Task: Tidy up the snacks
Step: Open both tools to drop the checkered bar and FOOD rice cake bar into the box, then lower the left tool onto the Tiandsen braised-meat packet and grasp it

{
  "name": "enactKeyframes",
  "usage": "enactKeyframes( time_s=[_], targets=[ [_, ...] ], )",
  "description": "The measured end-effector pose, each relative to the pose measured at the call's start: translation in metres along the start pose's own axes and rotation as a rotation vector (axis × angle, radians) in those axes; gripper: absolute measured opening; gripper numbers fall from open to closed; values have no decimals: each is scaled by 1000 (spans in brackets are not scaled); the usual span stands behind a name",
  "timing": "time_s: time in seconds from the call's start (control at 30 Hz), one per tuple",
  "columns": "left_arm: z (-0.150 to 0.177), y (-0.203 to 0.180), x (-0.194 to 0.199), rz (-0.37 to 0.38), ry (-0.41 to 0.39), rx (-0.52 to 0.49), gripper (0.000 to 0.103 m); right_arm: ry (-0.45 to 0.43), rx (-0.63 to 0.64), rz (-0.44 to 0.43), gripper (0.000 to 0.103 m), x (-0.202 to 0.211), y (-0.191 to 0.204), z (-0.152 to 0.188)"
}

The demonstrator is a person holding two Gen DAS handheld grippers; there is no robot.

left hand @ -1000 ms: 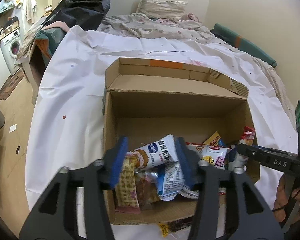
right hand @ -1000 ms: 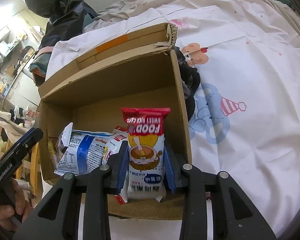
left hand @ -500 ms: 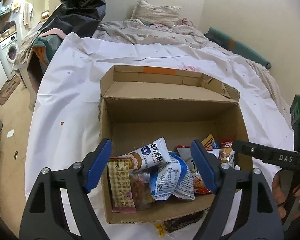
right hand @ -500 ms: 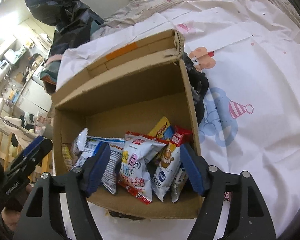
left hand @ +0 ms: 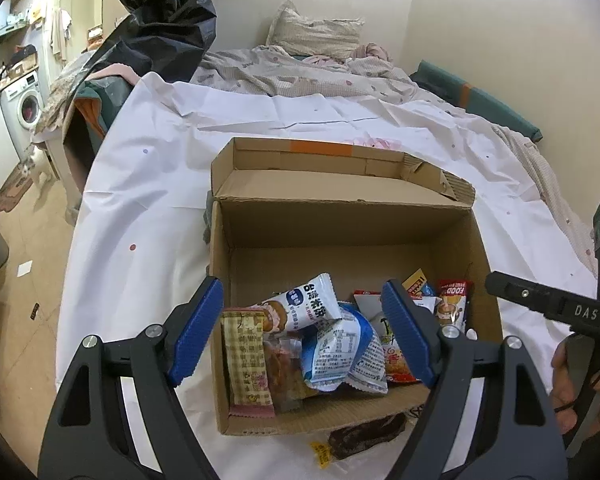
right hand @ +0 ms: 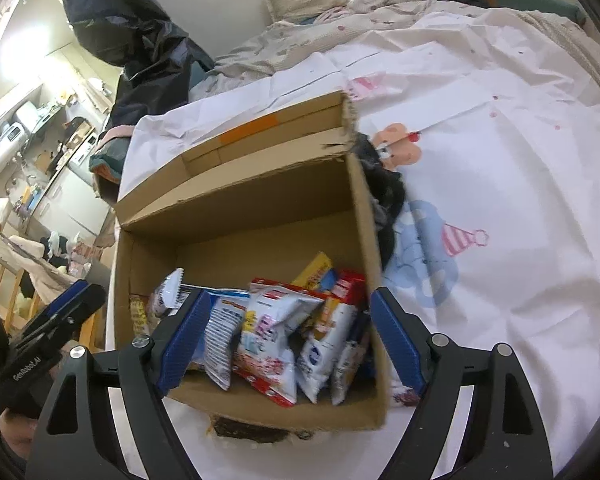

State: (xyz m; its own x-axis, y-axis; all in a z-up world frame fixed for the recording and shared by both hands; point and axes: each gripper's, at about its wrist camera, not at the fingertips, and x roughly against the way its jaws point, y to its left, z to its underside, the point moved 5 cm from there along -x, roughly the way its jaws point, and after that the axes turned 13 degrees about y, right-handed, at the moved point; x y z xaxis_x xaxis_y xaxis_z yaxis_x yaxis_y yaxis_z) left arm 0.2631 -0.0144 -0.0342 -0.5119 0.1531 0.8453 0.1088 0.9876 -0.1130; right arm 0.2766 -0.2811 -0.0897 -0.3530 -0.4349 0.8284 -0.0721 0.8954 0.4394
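The snack packets (left hand: 332,344) lie heaped in the near part of an open cardboard box (left hand: 348,224), which sits on a white sheet (left hand: 148,208) spread over a bed. On the box's left side, a checked tan packet (left hand: 246,364) lies flat along the wall, with a clear-wrapped brown snack beside it. A white and blue packet (left hand: 304,306) with a cake picture rests across them, and a crumpled blue and white pouch (left hand: 340,352) lies in the middle. Toward the right wall stand a red-topped packet (left hand: 452,300) marked FOOD and a yellow packet (right hand: 314,266) behind it. The far half of the box floor is bare cardboard, and its back flap with a strip of orange tape (left hand: 320,146) is folded outward.

The left gripper (left hand: 302,334) hangs over the left and middle of the box, its jaws spread wide with nothing pinched between them. The right gripper (right hand: 288,340) hangs over the right part of the box; its jaws have just been opening and stand spread apart, free of the packets below. A hand (left hand: 572,376) holds the right gripper's handle.

In front of the box, a dark wrapped snack (left hand: 364,432) and a small yellow wrapper (left hand: 320,452) lie on the sheet. A dark cloth (right hand: 384,192) is bunched against the box's right wall. A pillow (left hand: 320,34) lies at the bed's far end, and a black plastic bag (left hand: 160,12) rises at its left.
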Motion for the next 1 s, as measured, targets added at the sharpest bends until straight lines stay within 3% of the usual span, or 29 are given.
enactKeyframes(
  time_s=[0.43, 0.63, 0.77, 1.0],
  targets=[
    [37, 17, 14, -9, 66, 90, 79, -17, -73, 19, 84, 29, -27, 25],
    [55, 7, 17, 34, 105, 58, 79, -21, -77, 46, 84, 40, -32, 38],
    [67, 0, 12, 56, 152, 31, 79, -7, -172, 4, 84, 47, -48, 55],
    [95, -10, -21, 51, 311, -35, 79, 65, -391, -41, 84, 38, -75, 91]
  ],
)
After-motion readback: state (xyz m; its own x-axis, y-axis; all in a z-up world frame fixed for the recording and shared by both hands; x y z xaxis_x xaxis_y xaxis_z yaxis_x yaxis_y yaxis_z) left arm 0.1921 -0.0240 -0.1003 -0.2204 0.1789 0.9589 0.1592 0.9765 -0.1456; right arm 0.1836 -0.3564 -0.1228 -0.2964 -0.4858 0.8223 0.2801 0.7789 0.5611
